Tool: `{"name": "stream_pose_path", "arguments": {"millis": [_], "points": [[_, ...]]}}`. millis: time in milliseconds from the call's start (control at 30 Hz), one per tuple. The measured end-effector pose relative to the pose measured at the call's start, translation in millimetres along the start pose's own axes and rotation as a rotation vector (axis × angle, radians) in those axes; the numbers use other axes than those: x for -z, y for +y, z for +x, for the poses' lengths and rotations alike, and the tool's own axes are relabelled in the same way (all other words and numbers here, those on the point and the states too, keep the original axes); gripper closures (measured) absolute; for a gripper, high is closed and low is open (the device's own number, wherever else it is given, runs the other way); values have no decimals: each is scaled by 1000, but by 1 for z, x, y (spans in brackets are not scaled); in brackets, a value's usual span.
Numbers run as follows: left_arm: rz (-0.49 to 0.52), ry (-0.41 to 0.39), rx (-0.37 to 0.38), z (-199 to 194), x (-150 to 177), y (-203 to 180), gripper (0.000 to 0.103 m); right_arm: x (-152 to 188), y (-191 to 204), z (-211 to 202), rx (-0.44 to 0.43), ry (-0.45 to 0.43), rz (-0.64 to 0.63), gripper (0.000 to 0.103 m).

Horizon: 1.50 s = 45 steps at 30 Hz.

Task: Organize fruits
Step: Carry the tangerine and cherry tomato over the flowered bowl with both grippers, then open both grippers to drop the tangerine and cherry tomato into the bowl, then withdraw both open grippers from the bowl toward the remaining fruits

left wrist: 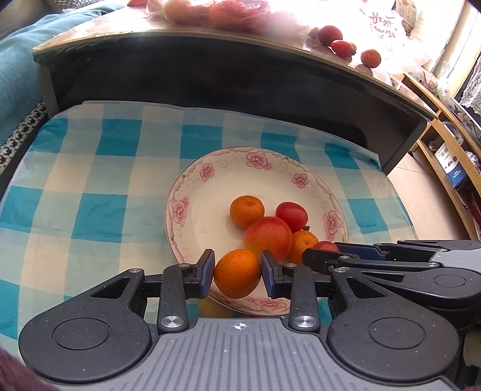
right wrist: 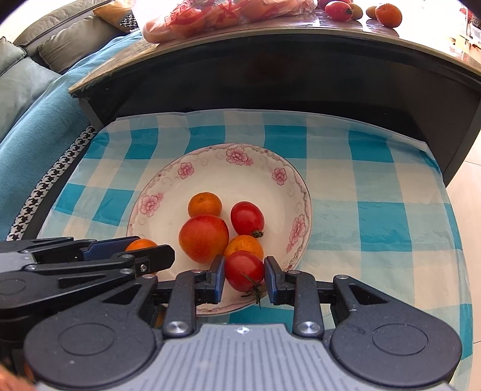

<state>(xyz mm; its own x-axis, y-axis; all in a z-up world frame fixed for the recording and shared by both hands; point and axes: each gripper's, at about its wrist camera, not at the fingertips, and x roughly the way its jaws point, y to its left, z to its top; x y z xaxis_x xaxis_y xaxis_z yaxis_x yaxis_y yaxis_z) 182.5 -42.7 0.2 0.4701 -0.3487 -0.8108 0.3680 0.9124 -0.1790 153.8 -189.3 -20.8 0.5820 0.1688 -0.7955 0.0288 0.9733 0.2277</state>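
Each gripper has a ribbed grey centre plate with a small white cross mark. Beside it sit two black rounded housings with raised discs. Silver screws pin the black link bars. The left gripper [left wrist: 237,272] and right gripper [right wrist: 244,278] have black fingers [left wrist: 206,270] with blue pads.

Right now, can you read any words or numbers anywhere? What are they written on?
Nothing can be read for sure.
Plastic bag on the table: red characters, too washed out by glare to read.
Blue box on the shelf: small white print, too tiny to read.
Plate: only pink flowers, no words.
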Motion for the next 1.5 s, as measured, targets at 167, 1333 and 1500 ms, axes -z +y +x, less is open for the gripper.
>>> {"name": "stream_pose_path", "arguments": {"millis": [167, 1333, 1500], "points": [[-7, -10, -9, -2, 0, 2, 57, -1, 0, -2, 5, -13, 0, 71], [10, -28, -9, -56, 33, 13, 47, 32, 29, -41, -22, -36, -12, 68], [12, -17, 2, -61, 42, 19, 37, 43, 32, -46, -41, -27, -6, 68]]}}
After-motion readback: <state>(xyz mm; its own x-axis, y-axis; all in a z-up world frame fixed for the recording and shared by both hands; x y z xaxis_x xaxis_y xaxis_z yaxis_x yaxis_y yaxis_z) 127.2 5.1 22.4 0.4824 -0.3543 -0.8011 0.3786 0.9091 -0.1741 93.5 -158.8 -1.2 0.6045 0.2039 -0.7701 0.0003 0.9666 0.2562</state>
